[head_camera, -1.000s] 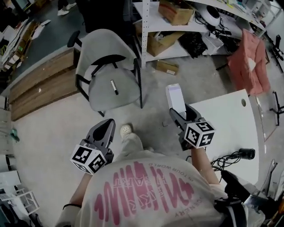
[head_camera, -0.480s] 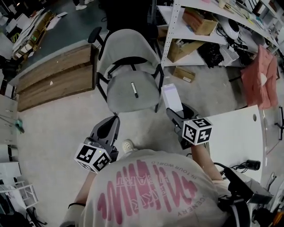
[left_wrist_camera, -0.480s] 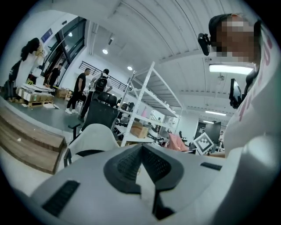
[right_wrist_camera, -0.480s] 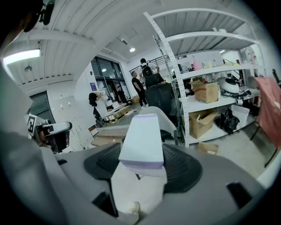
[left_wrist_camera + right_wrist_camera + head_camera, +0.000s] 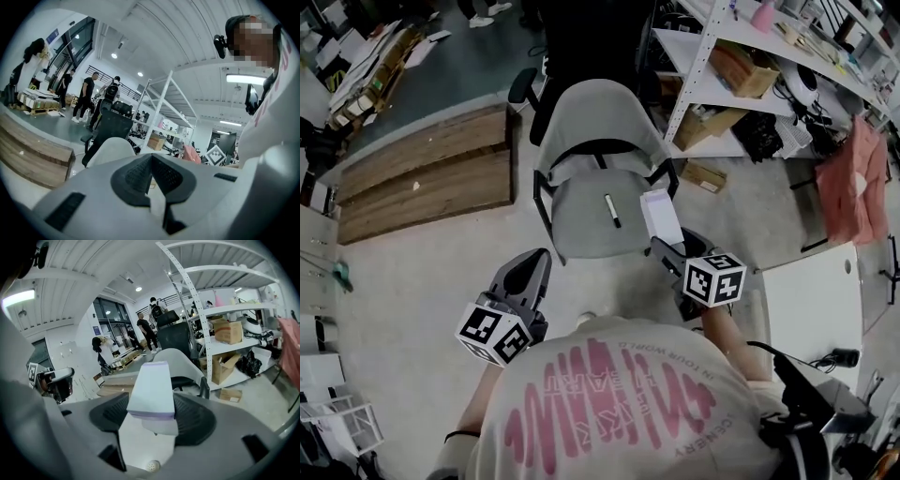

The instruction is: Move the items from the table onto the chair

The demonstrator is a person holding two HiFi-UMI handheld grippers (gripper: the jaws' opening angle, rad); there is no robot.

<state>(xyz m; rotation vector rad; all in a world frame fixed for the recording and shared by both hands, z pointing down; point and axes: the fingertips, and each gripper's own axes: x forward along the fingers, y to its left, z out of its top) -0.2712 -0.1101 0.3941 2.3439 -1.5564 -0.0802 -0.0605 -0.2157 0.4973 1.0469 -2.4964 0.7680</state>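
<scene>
A grey chair [image 5: 595, 202] stands on the floor ahead of me, with a black marker pen [image 5: 612, 211] lying on its seat. My right gripper [image 5: 671, 246] is shut on a pale lilac-white box [image 5: 660, 216], which it holds above the floor at the chair seat's right front corner. In the right gripper view the box [image 5: 153, 389] stands upright between the two dark pads, with the chair [image 5: 180, 364] behind it. My left gripper [image 5: 528, 272] hangs left of the chair's front, its jaws shut with nothing in them. The white table [image 5: 811, 305] is at my right.
White metal shelving [image 5: 750, 75] with cardboard boxes stands right of the chair. A low wooden platform [image 5: 422, 178] lies to its left. A black cable and device [image 5: 834, 358] rest on the table. People stand far off in the hall [image 5: 86, 96].
The chair has come closer and towards the middle of the head view. The held box now sits by the seat's right front corner. Both grippers keep their grip states.
</scene>
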